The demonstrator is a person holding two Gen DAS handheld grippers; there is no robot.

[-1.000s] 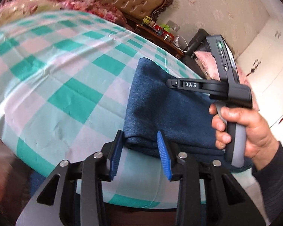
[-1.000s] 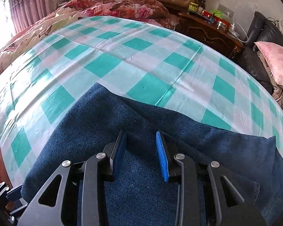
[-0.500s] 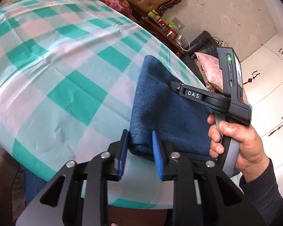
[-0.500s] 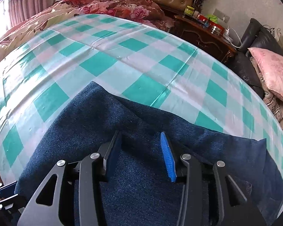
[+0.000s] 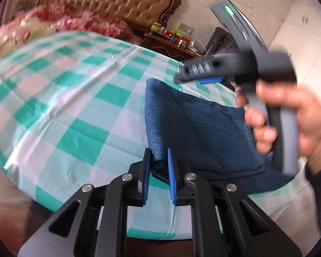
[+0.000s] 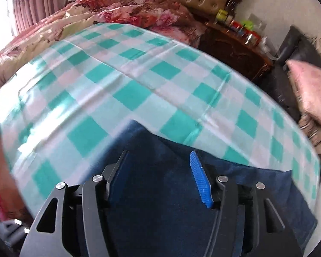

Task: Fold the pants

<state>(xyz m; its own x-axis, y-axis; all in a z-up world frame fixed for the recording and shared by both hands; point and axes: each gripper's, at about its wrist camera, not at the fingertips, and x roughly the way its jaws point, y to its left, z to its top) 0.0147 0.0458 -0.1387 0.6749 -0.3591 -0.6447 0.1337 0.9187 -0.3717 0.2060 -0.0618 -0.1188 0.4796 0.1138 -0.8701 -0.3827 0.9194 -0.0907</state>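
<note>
Changes since the earlier frames: left claw (image 5: 158,171) has just been closing, its blue pads now pinching the near left corner fold of the pants (image 5: 194,132); right claw (image 6: 158,177) has just been opening, its jaws now wide and lifted off the denim beneath; the right hand (image 5: 293,120) sits higher in the left view than before.

Left claw: narrow, gripping a thick roll of folded cloth between both pads.

Right claw: wide, nothing between the pads; only one blue pad (image 6: 200,180) shows its face, the other is seen edge-on and dark.

Pants: dark blue, folded into a compact rectangle, lying near the front edge of the table (image 5: 60,98) on its green-and-white checked cloth.

Obscured: right claw and hand heavily motion-blurred in the left view, lettering on the claw unreadable; far right end of the pants hidden behind that hand; sleeve (image 5: 318,190) cut off at the frame edge.
</note>
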